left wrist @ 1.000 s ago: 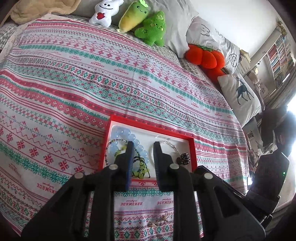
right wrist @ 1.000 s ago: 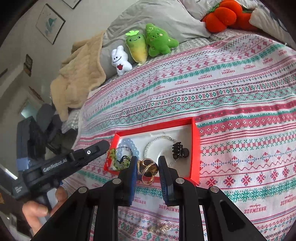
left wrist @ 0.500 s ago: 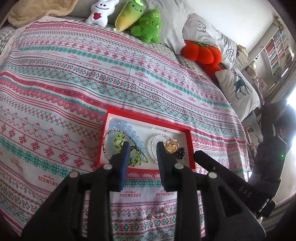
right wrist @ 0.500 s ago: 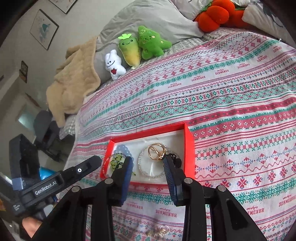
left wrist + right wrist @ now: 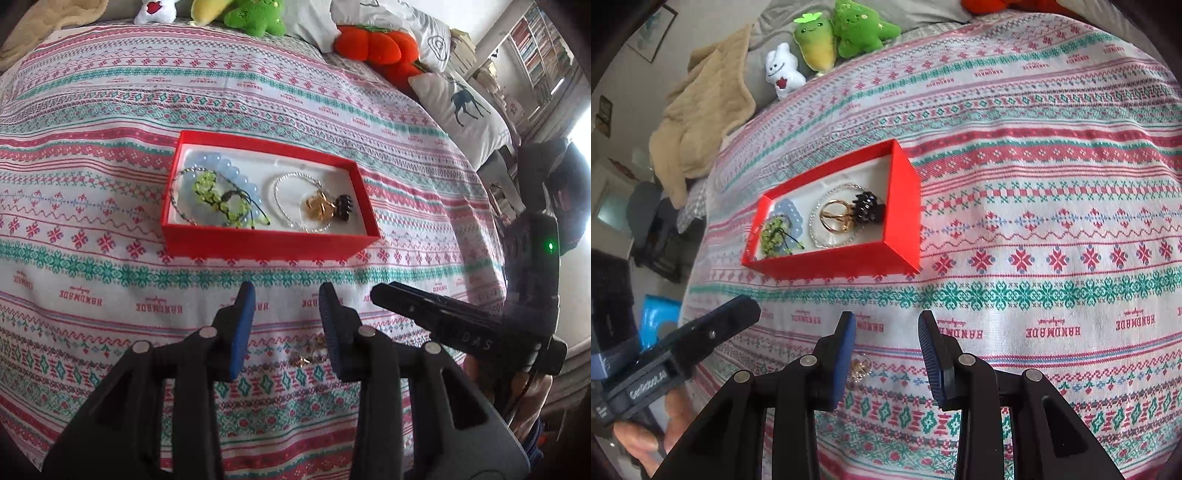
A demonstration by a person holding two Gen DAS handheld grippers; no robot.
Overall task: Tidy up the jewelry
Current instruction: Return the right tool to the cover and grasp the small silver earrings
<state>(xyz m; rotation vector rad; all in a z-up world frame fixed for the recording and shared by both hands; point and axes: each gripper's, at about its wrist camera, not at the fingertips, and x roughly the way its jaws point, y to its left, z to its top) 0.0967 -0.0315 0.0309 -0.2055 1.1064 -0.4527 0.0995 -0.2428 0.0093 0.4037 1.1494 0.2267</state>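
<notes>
A red box (image 5: pixel 258 243) (image 5: pixel 905 206) sits on the patterned bedspread. Inside lie a blue bead bracelet (image 5: pixel 221 166) (image 5: pixel 792 216), a green bead bracelet (image 5: pixel 210 192) (image 5: pixel 774 236), a silver chain (image 5: pixel 291 218) (image 5: pixel 820 240), gold rings (image 5: pixel 317 206) (image 5: pixel 834 219) and a black hair clip (image 5: pixel 341 208) (image 5: pixel 866 208). A small gold jewelry piece (image 5: pixel 306 352) (image 5: pixel 858 369) lies loose on the bedspread near both grippers. My left gripper (image 5: pixel 286 308) is open and empty, short of the box. My right gripper (image 5: pixel 886 332) is open and empty, also short of the box.
Plush toys (image 5: pixel 827 48) and a beige blanket (image 5: pixel 701 110) lie at the bed's head. An orange plush (image 5: pixel 373 46) and pillows (image 5: pixel 461 103) sit at the far right. The right gripper's body (image 5: pixel 461 328) shows beside the left one. Bookshelves (image 5: pixel 535 48) stand beyond the bed.
My right gripper opened and left the gold rings in the box. Both grippers pulled back from the box toward the bed's near edge, jaws wider apart.
</notes>
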